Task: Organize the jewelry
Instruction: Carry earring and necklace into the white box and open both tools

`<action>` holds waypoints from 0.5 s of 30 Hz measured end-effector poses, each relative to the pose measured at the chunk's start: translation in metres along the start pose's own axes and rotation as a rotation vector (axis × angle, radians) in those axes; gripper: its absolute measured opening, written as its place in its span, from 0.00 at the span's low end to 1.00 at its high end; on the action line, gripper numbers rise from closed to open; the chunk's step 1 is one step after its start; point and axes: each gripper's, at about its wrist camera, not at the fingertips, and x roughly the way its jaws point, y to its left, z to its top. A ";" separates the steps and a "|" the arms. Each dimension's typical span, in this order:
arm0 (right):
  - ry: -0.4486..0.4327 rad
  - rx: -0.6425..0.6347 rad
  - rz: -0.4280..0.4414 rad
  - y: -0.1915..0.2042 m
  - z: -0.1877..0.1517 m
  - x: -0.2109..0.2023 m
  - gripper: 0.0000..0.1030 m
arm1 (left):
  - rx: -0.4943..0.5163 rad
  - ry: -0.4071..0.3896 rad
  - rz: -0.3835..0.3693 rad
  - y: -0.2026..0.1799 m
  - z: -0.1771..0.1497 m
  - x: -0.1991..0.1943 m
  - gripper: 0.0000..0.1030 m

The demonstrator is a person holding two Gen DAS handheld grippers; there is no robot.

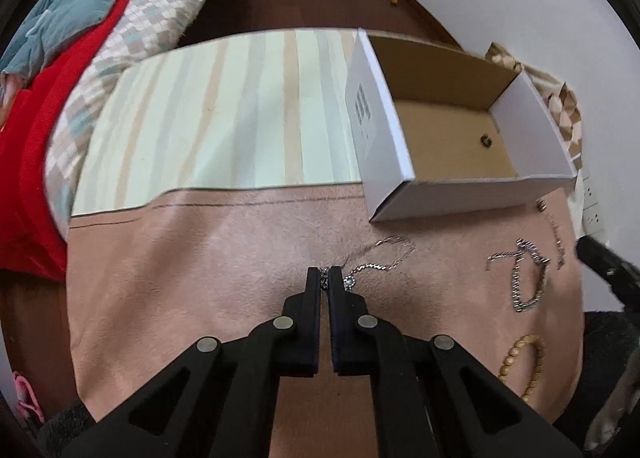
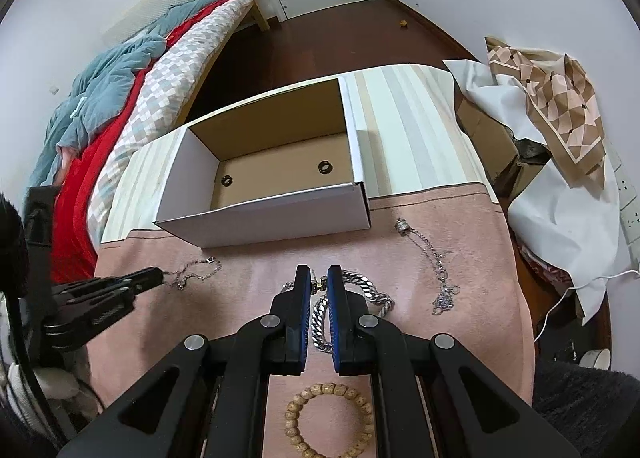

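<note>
White box (image 2: 264,219), brown inside; pink cloth (image 2: 248,278); silver chains (image 2: 438,270); tan beads (image 2: 329,420).

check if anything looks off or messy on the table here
Nothing looks damaged or spilled. The jewelry simply lies loose on the pink cloth: thin silver chain, chunky chain bracelet, pendant necklace, bead bracelet. The white box sits slightly askew, holding two small dark rings.

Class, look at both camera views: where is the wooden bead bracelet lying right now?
The wooden bead bracelet lies flat on the pink cloth, nearest the camera in the right wrist view, under the right gripper and just behind the heavy silver chain.
</note>
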 end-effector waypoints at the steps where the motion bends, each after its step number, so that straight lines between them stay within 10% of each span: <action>1: -0.002 -0.001 0.002 0.001 0.000 0.000 0.08 | 0.000 -0.007 -0.004 -0.001 0.000 -0.004 0.01; 15: -0.030 0.020 0.033 0.001 0.005 -0.013 0.08 | 0.009 -0.067 -0.040 -0.002 0.011 -0.039 0.01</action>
